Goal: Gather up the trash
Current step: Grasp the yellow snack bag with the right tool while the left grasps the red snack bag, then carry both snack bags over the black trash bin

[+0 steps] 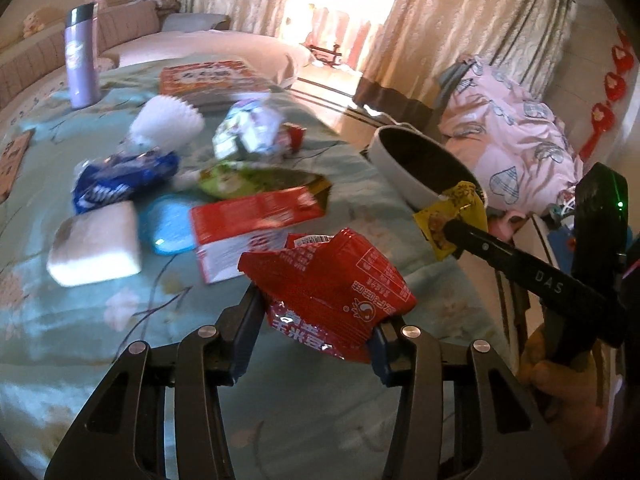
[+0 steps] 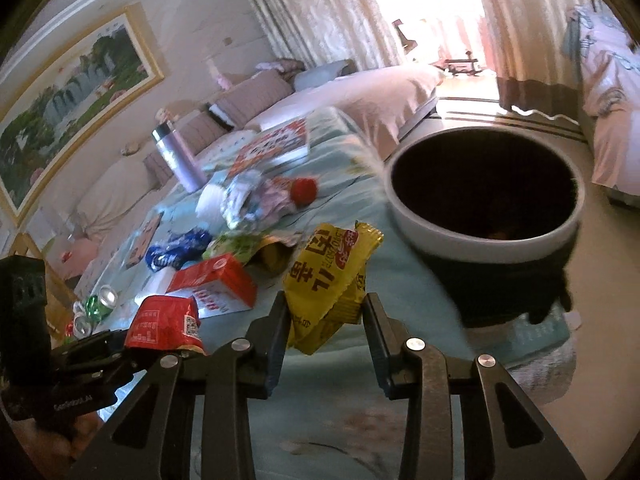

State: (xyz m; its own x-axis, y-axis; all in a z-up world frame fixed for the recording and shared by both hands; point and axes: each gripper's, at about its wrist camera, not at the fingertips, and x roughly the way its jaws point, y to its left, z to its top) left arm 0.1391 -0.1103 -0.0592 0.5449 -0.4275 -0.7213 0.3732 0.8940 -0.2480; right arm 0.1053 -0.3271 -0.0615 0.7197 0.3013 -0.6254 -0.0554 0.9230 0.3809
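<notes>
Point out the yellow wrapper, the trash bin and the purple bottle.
yellow wrapper [image 2: 328, 276]: right wrist view, middle of its printed face.
trash bin [image 2: 486, 236]: right wrist view, white front wall below the rim.
purple bottle [image 1: 80, 62]: left wrist view, mid-body.

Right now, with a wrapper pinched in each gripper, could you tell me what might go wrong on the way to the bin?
The right gripper pinches the yellow wrapper only by its lower part; it may slip out short of the white bin.

The red wrapper in the left gripper is crumpled and bulging, so it could spring loose.

The two grippers are close together and might collide near the bin.
</notes>
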